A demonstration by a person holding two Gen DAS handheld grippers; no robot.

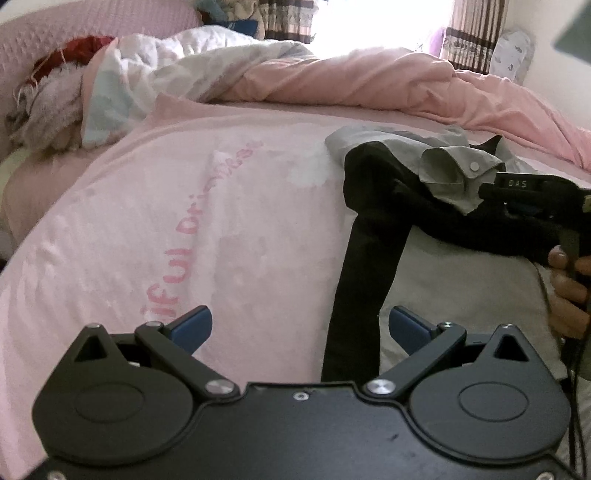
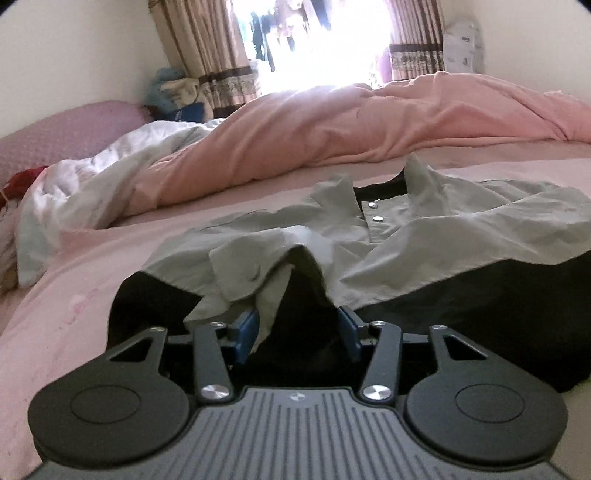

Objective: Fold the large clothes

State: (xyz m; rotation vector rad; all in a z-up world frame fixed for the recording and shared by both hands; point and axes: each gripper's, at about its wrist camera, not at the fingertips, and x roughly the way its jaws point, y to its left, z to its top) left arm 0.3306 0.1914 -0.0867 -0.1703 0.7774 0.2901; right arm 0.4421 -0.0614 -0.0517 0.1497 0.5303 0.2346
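Observation:
A grey and black shirt [image 2: 424, 236] lies on the pink bed sheet [image 1: 184, 221], collar toward the far side. In the left wrist view the shirt [image 1: 443, 258] is at the right, with a black strip running down toward me. My left gripper [image 1: 300, 328] is open and empty above the sheet beside that strip. My right gripper [image 2: 299, 328] is open, its blue pads [image 2: 248, 328] on either side of the grey sleeve cuff [image 2: 243, 273], which drapes over the left pad. The right gripper also shows in the left wrist view [image 1: 524, 192] at the cuff [image 1: 454, 177].
A bunched pink duvet [image 2: 351, 125] and a white quilt [image 2: 92, 184] lie across the far side of the bed. A pink headboard [image 1: 74, 33] and a plush toy [image 1: 48, 99] are at the far left. Curtains and a bright window [image 2: 314, 37] are behind.

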